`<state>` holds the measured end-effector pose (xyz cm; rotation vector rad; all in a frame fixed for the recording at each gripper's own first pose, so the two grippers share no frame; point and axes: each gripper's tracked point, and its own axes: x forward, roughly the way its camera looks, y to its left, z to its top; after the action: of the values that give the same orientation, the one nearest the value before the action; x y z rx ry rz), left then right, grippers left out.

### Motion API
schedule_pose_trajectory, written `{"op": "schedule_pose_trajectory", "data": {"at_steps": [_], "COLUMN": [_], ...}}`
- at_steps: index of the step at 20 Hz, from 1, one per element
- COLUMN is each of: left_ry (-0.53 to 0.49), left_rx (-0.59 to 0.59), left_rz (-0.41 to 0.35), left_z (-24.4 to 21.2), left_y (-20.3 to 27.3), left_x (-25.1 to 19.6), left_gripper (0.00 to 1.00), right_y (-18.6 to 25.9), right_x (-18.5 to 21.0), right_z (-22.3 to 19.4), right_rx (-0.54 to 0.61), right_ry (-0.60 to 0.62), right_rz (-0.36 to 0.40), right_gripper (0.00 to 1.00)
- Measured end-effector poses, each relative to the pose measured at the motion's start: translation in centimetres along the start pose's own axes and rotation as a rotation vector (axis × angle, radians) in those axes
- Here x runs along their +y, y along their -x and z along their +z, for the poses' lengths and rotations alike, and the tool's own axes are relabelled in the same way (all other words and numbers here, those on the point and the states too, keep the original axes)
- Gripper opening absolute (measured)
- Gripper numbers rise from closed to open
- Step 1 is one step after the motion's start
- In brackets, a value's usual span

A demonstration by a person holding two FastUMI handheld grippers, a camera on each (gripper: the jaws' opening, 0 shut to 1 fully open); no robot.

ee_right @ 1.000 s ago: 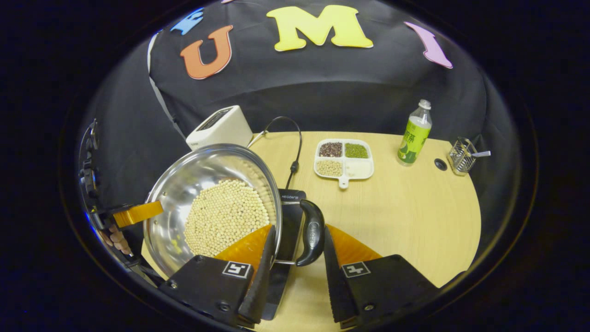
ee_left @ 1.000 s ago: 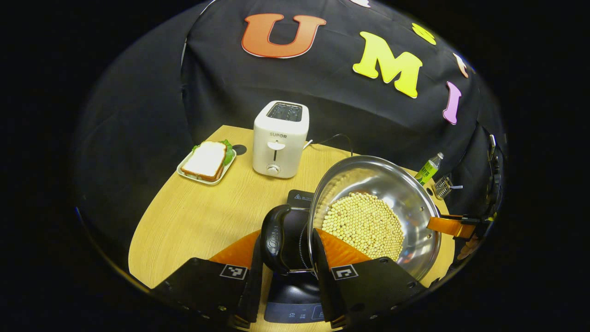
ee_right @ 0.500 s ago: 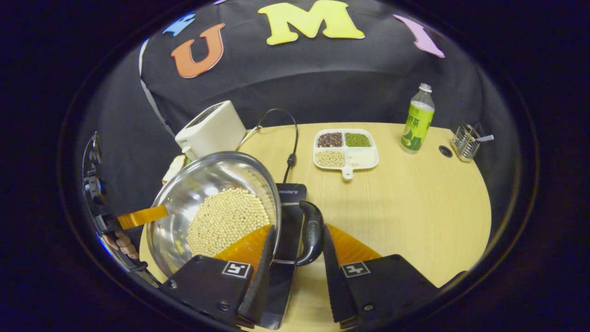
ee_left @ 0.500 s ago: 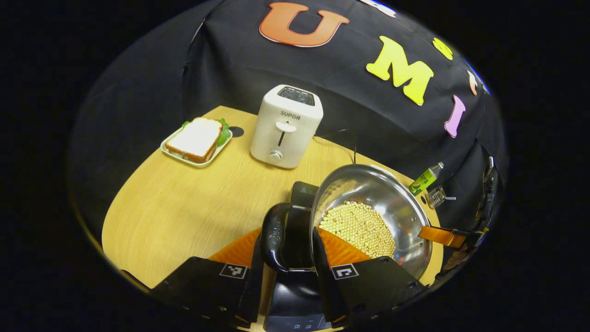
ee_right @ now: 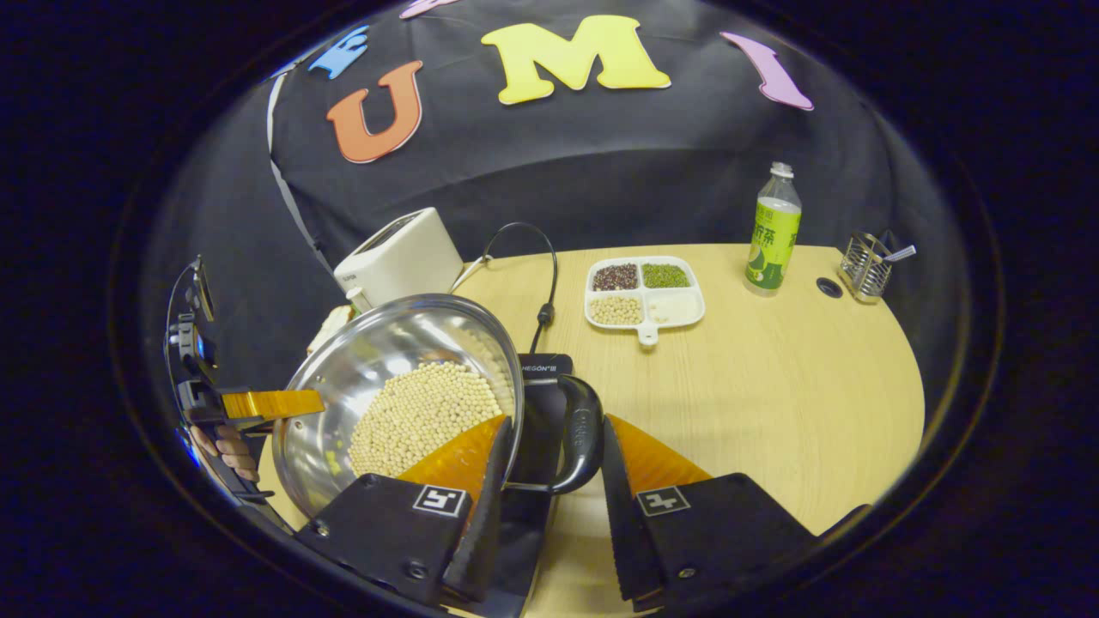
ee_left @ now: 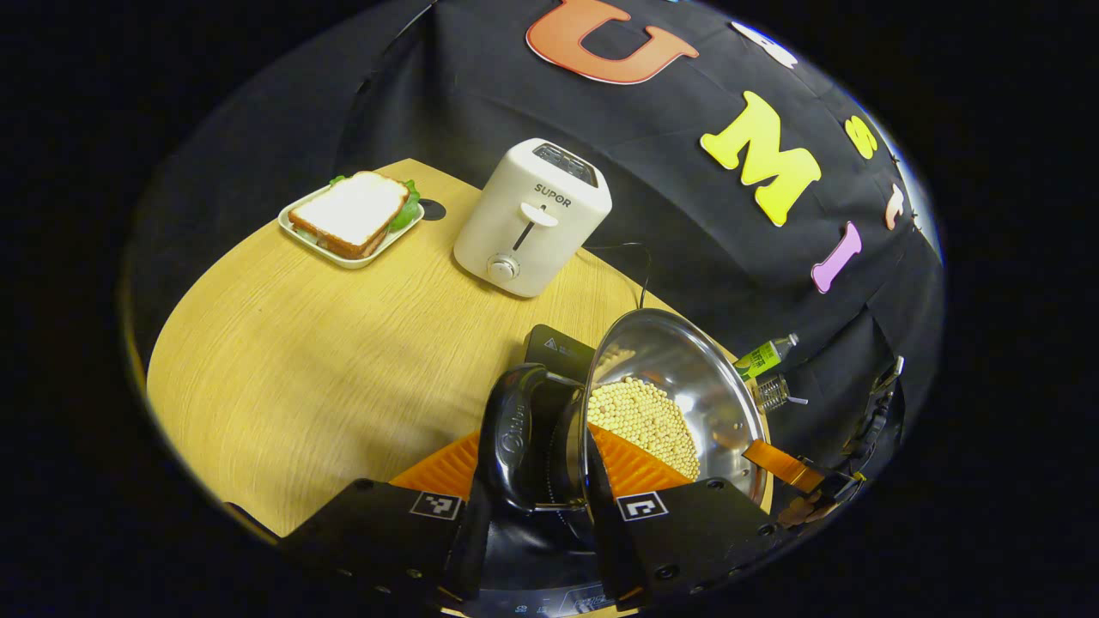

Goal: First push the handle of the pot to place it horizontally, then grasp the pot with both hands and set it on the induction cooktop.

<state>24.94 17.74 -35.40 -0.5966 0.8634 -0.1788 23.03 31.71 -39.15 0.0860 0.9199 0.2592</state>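
A steel pot (ee_left: 687, 369) (ee_right: 378, 360) holding pale round beans (ee_left: 640, 416) (ee_right: 425, 412) sits tilted over the black induction cooktop (ee_left: 549, 348) (ee_right: 539, 403); whether its base touches the cooktop is hidden. My left gripper (ee_left: 532, 446) is shut across the pot's black left handle (ee_left: 513, 433) and the rim. My right gripper (ee_right: 556, 425) is shut across the black right handle (ee_right: 584, 429) and the rim. Across the pot, the left gripper view catches the right gripper (ee_left: 786, 463). The right gripper view likewise catches the left gripper (ee_right: 258, 403) and a hand (ee_right: 223, 446).
On the wooden table (ee_left: 300, 360) (ee_right: 773, 386) stand a white toaster (ee_left: 528, 219) (ee_right: 399, 253) and a plate with a sandwich (ee_left: 348, 215). A divided dish of beans (ee_right: 644, 292), a green bottle (ee_right: 770, 232), a wire holder (ee_right: 867, 266) and a black cable (ee_right: 545, 292) lie behind the cooktop.
Both grippers have kept their hold on the handles. The left gripper view has rolled and dipped, so the toaster rose in it and the cooktop's panel slid to the bottom edge.
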Motion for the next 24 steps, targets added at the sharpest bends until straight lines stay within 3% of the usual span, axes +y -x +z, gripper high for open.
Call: {"op": "schedule_pose_trajectory", "data": {"at_steps": [6, 7, 8, 9, 10, 12, 13, 14, 16, 17, 20, 21, 22, 24], "left_ry": [0.007, 0.006, 0.007, 0.001, -0.01, -0.04, -0.059, -0.069, -0.09, -0.101, -0.134, -0.145, -0.156, -0.181], "left_rx": [-0.014, -0.017, -0.014, -0.021, -0.046, -0.095, -0.117, -0.125, -0.165, -0.185, -0.234, -0.249, -0.261, -0.295], "left_rz": [-0.002, -0.001, 0.006, 0.022, 0.035, 0.053, 0.082, 0.091, 0.11, 0.127, 0.173, 0.184, 0.188, 0.194], "left_z": [0.0, 0.1, 0.0, 0.1, 0.9, 2.0, 2.5, 2.4, 2.9, 3.1, 3.4, 3.5, 3.5, 3.6], "left_y": [0.4, 0.4, 0.5, 0.9, 1.3, 2.2, 2.6, 3.1, 4.1, 4.7, 6.9, 7.5, 8.3, 9.8], "left_x": [0.0, 0.1, 0.2, 0.4, 0.7, 1.0, 1.7, 1.8, 1.9, 2.1, 2.0, 1.9, 1.4, 0.5], "left_gripper": [0.51, 0.41, 0.52, 0.42, 0.57, 0.64, 0.51, 0.67, 0.78, 0.93, 0.95, 0.84, 0.95, 0.96], "right_y": [-0.2, -0.2, -0.3, -0.4, -0.4, -0.3, -0.2, 0.3, 1.4, 2.0, 4.1, 4.9, 5.7, 7.7], "right_x": [0.1, 0.2, 0.3, 0.2, 0.2, 0.2, 0.1, 0.1, 0.3, 0.3, 0.3, 0.2, 0.2, -0.1], "right_z": [0.2, 0.3, 0.3, 0.4, 0.4, 0.5, 0.7, 1.1, 2.2, 2.6, 3.0, 2.9, 2.9, 3.1], "right_rx": [-0.035, -0.037, -0.042, -0.049, -0.055, -0.066, -0.081, -0.101, -0.158, -0.183, -0.225, -0.234, -0.245, -0.281], "right_ry": [-0.011, -0.014, -0.016, -0.019, -0.026, -0.036, -0.039, -0.036, -0.028, -0.023, -0.012, -0.011, -0.012, -0.004], "right_rz": [0.034, 0.039, 0.047, 0.05, 0.056, 0.062, 0.057, 0.06, 0.073, 0.079, 0.077, 0.077, 0.079, 0.079], "right_gripper": [0.63, 0.63, 0.63, 0.65, 0.67, 0.68, 0.69, 0.71, 0.83, 0.89, 0.92, 0.92, 0.92, 0.92]}}
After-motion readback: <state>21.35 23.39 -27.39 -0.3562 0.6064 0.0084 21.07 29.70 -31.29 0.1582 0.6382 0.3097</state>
